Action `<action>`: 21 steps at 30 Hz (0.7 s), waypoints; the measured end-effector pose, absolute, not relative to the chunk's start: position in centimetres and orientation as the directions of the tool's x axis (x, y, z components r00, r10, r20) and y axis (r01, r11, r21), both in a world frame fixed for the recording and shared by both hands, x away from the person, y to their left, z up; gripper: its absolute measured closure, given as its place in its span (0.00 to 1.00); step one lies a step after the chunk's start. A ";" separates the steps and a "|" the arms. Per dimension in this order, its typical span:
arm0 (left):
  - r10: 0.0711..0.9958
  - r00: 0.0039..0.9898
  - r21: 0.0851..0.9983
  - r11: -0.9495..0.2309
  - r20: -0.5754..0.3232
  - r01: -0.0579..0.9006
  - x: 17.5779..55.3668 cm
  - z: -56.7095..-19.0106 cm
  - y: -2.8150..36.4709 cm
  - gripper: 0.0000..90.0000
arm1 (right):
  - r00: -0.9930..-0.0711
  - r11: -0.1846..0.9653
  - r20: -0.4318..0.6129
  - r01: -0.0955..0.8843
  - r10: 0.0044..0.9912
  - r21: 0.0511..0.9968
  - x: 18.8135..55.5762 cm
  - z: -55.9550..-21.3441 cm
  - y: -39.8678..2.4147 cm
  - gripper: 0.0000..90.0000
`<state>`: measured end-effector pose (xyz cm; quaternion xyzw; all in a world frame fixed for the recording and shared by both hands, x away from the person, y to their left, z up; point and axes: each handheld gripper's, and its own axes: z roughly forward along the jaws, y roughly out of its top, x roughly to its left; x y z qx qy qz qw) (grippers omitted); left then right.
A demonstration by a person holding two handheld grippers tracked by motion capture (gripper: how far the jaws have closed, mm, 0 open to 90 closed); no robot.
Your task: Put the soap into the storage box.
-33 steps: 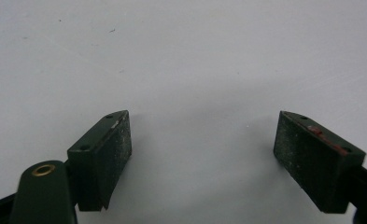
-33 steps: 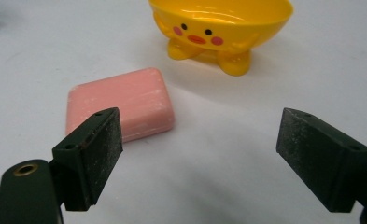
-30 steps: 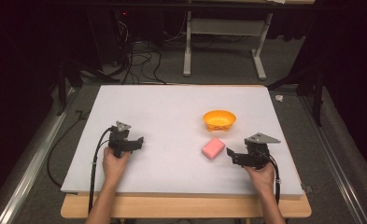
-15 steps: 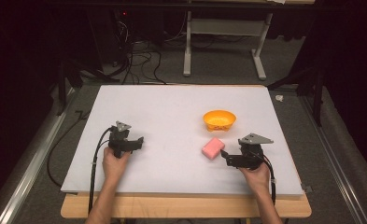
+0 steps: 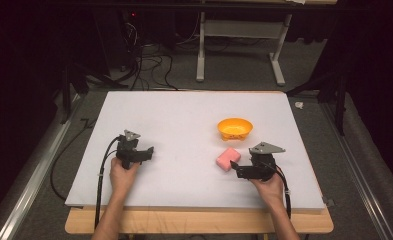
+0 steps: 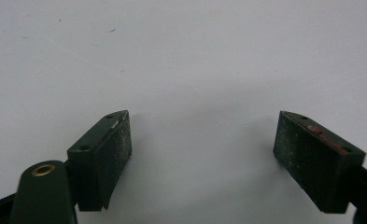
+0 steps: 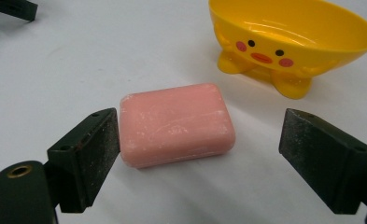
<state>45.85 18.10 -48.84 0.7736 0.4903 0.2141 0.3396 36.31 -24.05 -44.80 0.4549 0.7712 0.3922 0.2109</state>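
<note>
Closing in on the pink soap bar [image 7: 176, 123], the right gripper [image 7: 204, 156] spreads its jaws wide, empty; the bar lies crosswise between them, just before the yellow bowl [image 7: 291, 39].

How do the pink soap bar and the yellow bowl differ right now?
The pink soap bar is a flat, solid rounded block lying on the white table; the yellow bowl is a hollow dish standing on small feet, with a chick face on its side. The soap lies between the open jaws of the right gripper; the bowl stands beyond them. Both rest on the table, apart.
</note>
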 end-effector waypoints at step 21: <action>0.904 0.428 0.735 -0.288 -0.003 0.614 45.9 -48.8 18.1 0.22 | -0.547 0.325 0.014 0.517 0.837 0.792 37.6 -44.8 -21.8 0.14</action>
